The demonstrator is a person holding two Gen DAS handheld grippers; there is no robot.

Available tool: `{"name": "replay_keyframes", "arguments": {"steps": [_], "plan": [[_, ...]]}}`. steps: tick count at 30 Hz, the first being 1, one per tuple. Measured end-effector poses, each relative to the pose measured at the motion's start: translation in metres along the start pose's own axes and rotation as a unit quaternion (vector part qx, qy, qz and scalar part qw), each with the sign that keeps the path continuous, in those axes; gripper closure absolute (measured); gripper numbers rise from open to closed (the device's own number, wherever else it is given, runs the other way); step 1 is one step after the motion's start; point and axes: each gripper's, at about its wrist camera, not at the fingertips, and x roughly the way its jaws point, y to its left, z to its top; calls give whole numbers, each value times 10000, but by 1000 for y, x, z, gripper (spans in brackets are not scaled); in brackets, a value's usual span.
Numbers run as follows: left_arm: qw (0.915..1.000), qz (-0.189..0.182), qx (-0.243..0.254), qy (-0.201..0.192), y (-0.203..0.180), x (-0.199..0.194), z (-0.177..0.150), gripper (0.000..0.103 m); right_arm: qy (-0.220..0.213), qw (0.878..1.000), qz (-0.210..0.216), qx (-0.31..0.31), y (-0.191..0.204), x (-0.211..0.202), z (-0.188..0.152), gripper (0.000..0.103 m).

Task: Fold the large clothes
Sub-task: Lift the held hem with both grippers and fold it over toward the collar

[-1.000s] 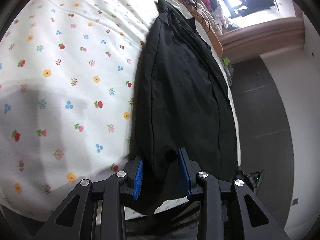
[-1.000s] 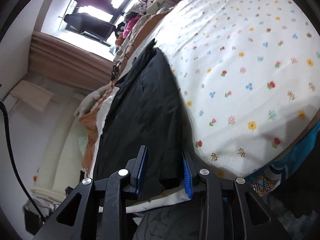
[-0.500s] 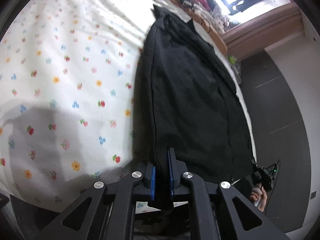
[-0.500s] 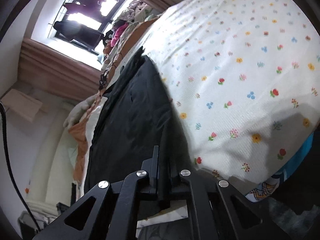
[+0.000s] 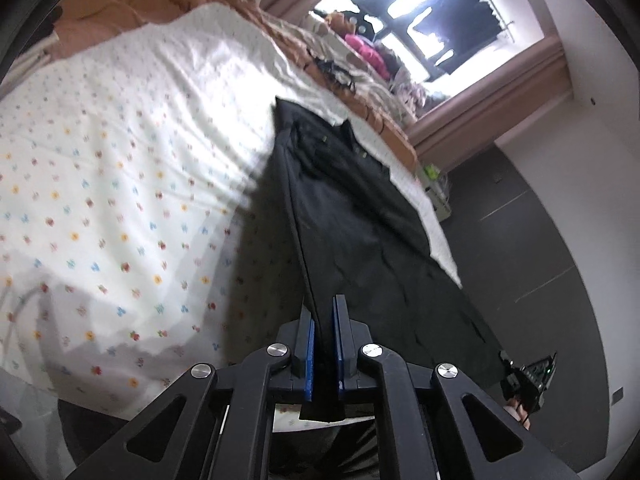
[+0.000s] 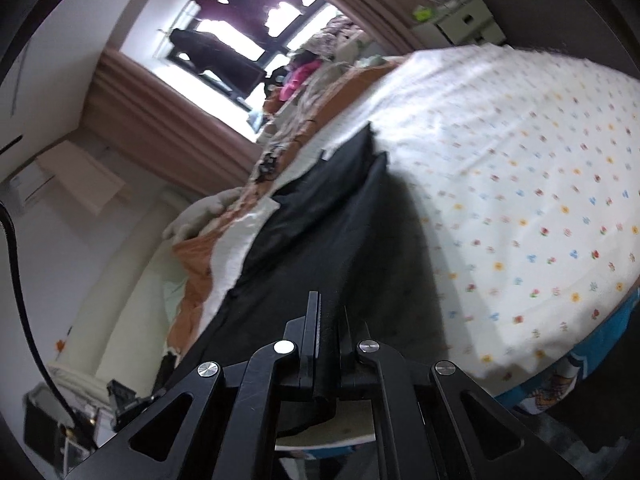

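A long black garment (image 5: 360, 216) lies on the flowered bedsheet (image 5: 120, 168), its near end lifted off the bed. My left gripper (image 5: 325, 312) is shut on the near hem, the cloth pinched between its blue pads. In the right wrist view the same black garment (image 6: 320, 232) rises from the flowered bedsheet (image 6: 520, 168) toward the camera. My right gripper (image 6: 329, 316) is shut on the other near corner. The far end with the collar still rests on the sheet. At the right of the left wrist view the other gripper's body (image 5: 528, 380) shows at the garment's corner.
An orange blanket (image 5: 120, 4) and a heap of clothes (image 5: 368, 52) lie at the far side of the bed below the window (image 5: 432, 16). Dark floor (image 5: 540, 240) runs along the bed's right. In the right wrist view, a white drawer unit (image 6: 460, 20) stands beyond the bed.
Both grippers closed on the garment's near edge and then rose, lifting that end off the bed. The views now tilt up toward the window.
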Motion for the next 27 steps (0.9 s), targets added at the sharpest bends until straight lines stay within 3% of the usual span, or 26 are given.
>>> {"name": "replay_keyframes", "arguments": {"steps": [9, 18, 22, 27], "plan": [[9969, -434, 106, -649, -48, -84, 28, 96, -45, 9984, 511, -223, 77, -41, 12, 99], [9885, -763, 239, -1284, -98, -166, 46, 96, -557, 9924, 852, -690, 145, -93, 30, 99], [9835, -938, 425, -1487, -117, -189, 49, 96, -812, 9878, 1025, -844, 163, -113, 35, 99], [9828, -892, 534, -1525, -125, -189, 52, 96, -919, 9855, 1082, -932, 173, -112, 42, 99]]}}
